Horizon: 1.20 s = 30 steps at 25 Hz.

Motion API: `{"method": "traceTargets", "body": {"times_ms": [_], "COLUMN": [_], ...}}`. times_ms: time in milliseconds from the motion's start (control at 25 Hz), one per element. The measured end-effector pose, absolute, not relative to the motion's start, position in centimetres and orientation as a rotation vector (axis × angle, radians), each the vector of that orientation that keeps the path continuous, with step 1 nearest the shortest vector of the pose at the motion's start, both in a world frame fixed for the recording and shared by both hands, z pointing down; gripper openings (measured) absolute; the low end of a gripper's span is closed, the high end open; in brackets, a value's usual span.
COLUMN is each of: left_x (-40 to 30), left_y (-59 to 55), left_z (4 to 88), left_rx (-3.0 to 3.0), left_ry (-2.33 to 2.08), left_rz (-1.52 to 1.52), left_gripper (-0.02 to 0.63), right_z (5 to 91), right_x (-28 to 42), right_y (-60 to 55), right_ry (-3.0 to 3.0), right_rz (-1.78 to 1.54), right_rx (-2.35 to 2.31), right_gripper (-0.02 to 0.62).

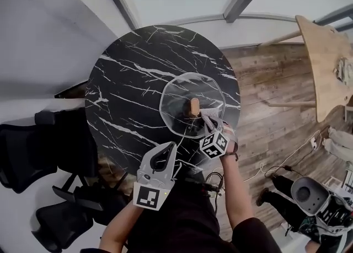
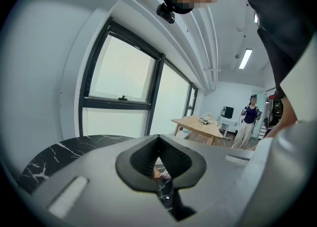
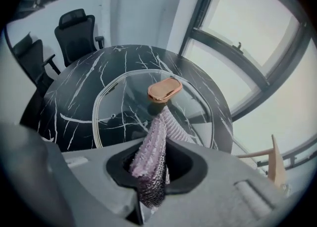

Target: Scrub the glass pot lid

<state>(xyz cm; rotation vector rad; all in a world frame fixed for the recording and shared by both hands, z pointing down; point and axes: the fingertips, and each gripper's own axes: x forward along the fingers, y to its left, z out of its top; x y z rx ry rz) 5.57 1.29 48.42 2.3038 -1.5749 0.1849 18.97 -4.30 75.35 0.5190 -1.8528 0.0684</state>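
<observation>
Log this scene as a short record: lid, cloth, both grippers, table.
Lid: glass pot lid, lying flat on the table, knob up
Cloth: purple cloth, its far end at the knob's base
Right gripper: right gripper shut on the purple cloth, over the lid's near edge
Left gripper: left gripper shut, empty, clear of the lid
Table: round black marble table
</observation>
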Motion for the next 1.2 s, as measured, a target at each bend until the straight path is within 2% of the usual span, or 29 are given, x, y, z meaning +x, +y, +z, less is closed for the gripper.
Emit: {"method": "traceTargets", "body": {"times_ms": [720,1200], "left_x": [1.3,-2.2], "left_y": [6.4,8.4], "left_z": [47.2,47.3], "left_rx": [2.348,2.340], "left_ry": [-1.556,-1.543], "left_rz": [0.138,0.118], "left_gripper": [0.003,0.003], "right_z": [75.5,75.2], "right_x": [16.1,12.7], "right_y": [0.9,2.3], "right_ry": [-1.830,-1.805], "right_rz": [0.541,0.635], "right_rx": [0.732,0.816], "right_gripper": [0.072,0.074]}}
